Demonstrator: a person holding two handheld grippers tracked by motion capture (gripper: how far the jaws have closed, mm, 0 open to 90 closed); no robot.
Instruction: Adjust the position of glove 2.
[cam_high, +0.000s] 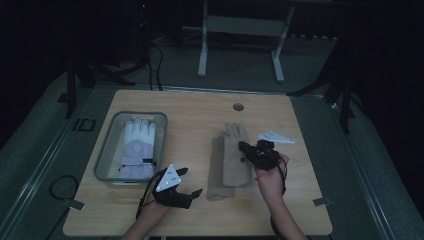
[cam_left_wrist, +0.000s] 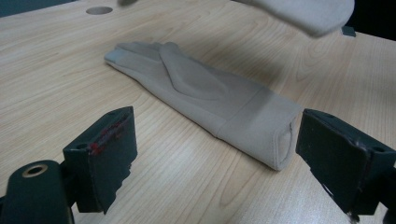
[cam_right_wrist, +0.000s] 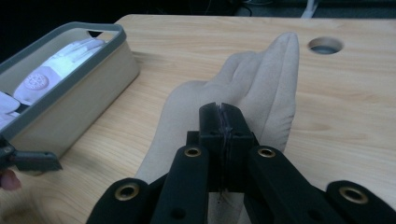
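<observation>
Two beige gloves are at the table's middle. One beige glove (cam_high: 216, 172) (cam_left_wrist: 205, 93) lies flat on the wood. The other beige glove (cam_high: 235, 150) (cam_right_wrist: 261, 84) (cam_left_wrist: 308, 14) is in my right gripper (cam_high: 245, 148) (cam_right_wrist: 222, 109), whose jaws are shut on its fabric; it hangs raised over the lying one. My left gripper (cam_high: 190, 181) (cam_left_wrist: 219, 158) stands open near the front edge, its jaws on either side of the lying glove's cuff end without touching it.
A grey bin (cam_high: 106, 150) (cam_right_wrist: 60, 51) at the left holds a white and lavender glove (cam_high: 137, 145) (cam_right_wrist: 42, 79). A round hole (cam_high: 238, 107) (cam_right_wrist: 325, 45) sits in the tabletop near the far edge. Dark floor and a stand's legs lie beyond the table.
</observation>
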